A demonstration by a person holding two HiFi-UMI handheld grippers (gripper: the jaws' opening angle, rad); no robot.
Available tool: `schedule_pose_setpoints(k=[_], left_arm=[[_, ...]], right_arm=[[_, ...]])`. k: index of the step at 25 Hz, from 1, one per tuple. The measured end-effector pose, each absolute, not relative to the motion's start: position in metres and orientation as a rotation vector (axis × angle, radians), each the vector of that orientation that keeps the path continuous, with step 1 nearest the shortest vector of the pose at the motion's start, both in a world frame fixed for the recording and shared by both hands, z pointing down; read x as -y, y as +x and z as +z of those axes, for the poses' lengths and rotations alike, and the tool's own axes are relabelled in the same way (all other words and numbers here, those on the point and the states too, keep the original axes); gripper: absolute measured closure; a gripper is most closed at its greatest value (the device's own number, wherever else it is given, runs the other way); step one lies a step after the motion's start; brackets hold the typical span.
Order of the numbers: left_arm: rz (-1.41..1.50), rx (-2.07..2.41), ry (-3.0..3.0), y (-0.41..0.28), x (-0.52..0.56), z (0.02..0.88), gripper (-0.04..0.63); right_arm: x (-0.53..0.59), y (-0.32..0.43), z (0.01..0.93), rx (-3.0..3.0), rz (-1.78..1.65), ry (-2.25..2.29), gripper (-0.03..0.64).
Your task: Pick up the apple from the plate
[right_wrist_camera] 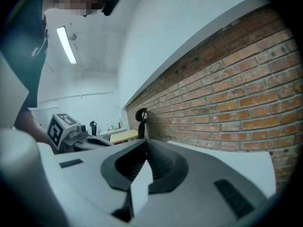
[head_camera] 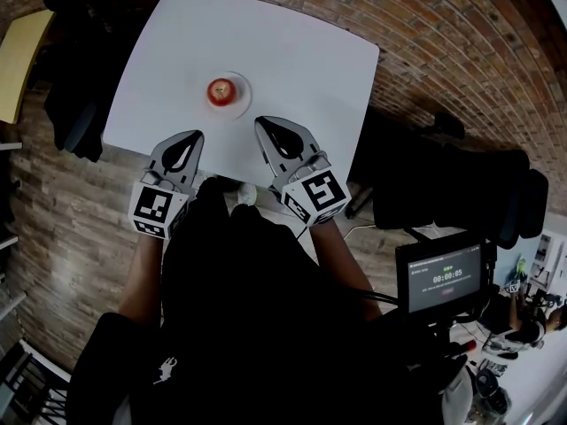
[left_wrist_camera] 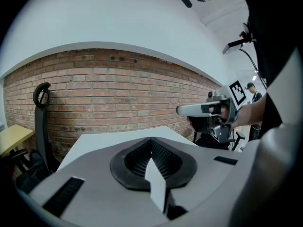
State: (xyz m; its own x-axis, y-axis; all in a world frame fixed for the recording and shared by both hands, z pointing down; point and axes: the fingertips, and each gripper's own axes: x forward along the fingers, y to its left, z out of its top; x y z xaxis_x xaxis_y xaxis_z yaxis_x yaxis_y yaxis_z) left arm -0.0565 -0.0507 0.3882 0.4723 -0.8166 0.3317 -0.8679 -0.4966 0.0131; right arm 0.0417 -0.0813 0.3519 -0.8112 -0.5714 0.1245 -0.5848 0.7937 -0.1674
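The round red apple (head_camera: 221,90) sits on the small white plate (head_camera: 241,84) just ahead of both tools, so I'd say the grey right gripper (head_camera: 271,130), jaws pressed together and empty like the left gripper (head_camera: 190,143), should spread wide before straddling it.

The right gripper (right_wrist_camera: 146,148) fills the lower half of the picture. Its broad grey body ends in two black ribbed pads (right_wrist_camera: 163,167), pressed together along a centre line with nothing between them. Just beyond them lies the white table (right_wrist_camera: 236,157). A red brick wall (right_wrist_camera: 227,103) slopes across the right side, under a plain white wall. On the left, the left gripper (right_wrist_camera: 87,140) with its black-and-white marker cube reaches in. Farther back stand a yellow desk (right_wrist_camera: 124,135) and a black chair back (right_wrist_camera: 141,118). A strip light (right_wrist_camera: 66,44) glows at upper left.
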Motion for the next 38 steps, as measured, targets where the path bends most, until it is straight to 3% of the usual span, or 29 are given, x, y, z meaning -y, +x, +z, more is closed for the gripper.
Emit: schedule_pose_setpoints(k=[19,38], left_arm=[[0.491,1.286,2.64,-0.051,0.094,0.417,0.591],[0.666,1.15,2.59,-0.074,0.135,0.5,0.589]], right_arm=[[0.103,0.026,0.369,2.776,0.313,1.017,0.614],[0.134,0.005,0.421,2.655,0.435,1.074,0.614]])
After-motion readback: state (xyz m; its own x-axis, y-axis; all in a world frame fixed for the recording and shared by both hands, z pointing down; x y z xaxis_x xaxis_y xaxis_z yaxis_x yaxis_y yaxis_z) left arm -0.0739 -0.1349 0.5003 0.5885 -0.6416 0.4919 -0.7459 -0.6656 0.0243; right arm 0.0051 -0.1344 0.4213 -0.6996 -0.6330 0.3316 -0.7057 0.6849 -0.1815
